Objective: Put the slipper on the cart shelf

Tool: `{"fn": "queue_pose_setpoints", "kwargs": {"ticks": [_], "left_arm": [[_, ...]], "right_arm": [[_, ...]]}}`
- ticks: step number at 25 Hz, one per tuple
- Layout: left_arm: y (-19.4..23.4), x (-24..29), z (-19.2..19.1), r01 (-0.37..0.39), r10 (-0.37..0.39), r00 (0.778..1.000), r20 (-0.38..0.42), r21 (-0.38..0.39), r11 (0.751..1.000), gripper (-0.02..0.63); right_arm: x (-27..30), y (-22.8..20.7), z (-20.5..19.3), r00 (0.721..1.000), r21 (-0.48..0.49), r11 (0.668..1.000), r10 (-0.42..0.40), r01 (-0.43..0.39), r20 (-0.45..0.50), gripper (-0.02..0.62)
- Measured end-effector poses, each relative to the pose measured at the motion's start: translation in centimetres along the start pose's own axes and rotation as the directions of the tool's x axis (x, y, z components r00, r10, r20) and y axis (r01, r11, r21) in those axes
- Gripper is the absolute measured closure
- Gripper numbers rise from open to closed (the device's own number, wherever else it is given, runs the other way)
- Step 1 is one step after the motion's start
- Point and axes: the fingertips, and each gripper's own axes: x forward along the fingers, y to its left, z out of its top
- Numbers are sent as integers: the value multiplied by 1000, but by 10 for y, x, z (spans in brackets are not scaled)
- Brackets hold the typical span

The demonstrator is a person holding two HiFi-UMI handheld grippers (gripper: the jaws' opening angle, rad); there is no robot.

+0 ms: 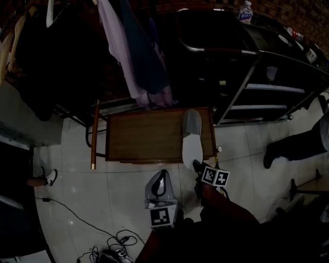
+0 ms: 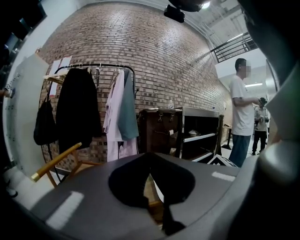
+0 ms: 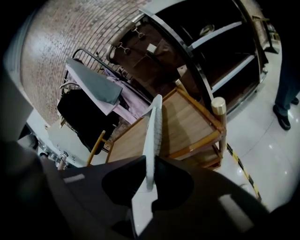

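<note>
A grey slipper [image 1: 192,138] with a white sole lies along the right end of the wooden cart's top shelf [image 1: 144,136], its heel hanging over the near edge. My right gripper [image 1: 197,165] is at that heel and shut on it. In the right gripper view the slipper [image 3: 153,136] stands on edge between the jaws of the right gripper [image 3: 149,165], with the cart [image 3: 187,122] beyond. My left gripper [image 1: 160,181] hovers over the floor in front of the cart, left of the slipper. Seen in its own view, the left gripper [image 2: 151,158] is shut on nothing.
A clothes rack with hanging garments [image 1: 139,51] stands behind the cart. A black metal shelf unit [image 1: 267,67] is at the back right, with a water bottle [image 1: 246,11] on top. A person's leg [image 1: 293,146] is at the right. Cables [image 1: 113,246] lie on the floor.
</note>
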Motion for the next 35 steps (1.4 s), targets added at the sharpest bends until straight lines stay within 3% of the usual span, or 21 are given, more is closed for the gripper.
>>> {"fn": "queue_pose_setpoints", "kwargs": {"ticks": [9, 12, 16, 20, 25, 28, 32, 35], "left_arm": [[5, -6, 5, 42, -42, 999, 28, 7, 999, 589], [10, -5, 1, 64, -64, 998, 27, 6, 998, 589], [13, -4, 23, 90, -89, 994, 67, -6, 996, 589], [16, 2, 50, 111, -110, 986, 124, -1, 994, 589], [14, 0, 79, 160, -152, 973, 171, -35, 986, 589], [17, -4, 98, 187, -169, 964, 204, -72, 980, 589], [19, -10, 119, 208, -183, 947, 263, -68, 976, 589], [15, -15, 131, 218, -196, 941, 276, -50, 975, 590]], "right_arm": [[-46, 28, 15, 996, -149, 989, 8, 5, 83, 555], [-64, 47, 27, 989, -236, 971, 16, 20, 149, 555], [-90, 75, 44, 971, -355, 933, 35, 53, 237, 555], [-117, 104, 75, 931, -470, 874, 66, 119, 359, 555], [-151, 138, 95, 876, -539, 819, 102, 195, 472, 555], [-169, 165, 106, 840, -562, 800, 147, 209, 522, 555], [-193, 189, 125, 785, -582, 773, 188, 253, 590, 555], [-205, 194, 131, 760, -583, 761, 191, 285, 621, 554]]}}
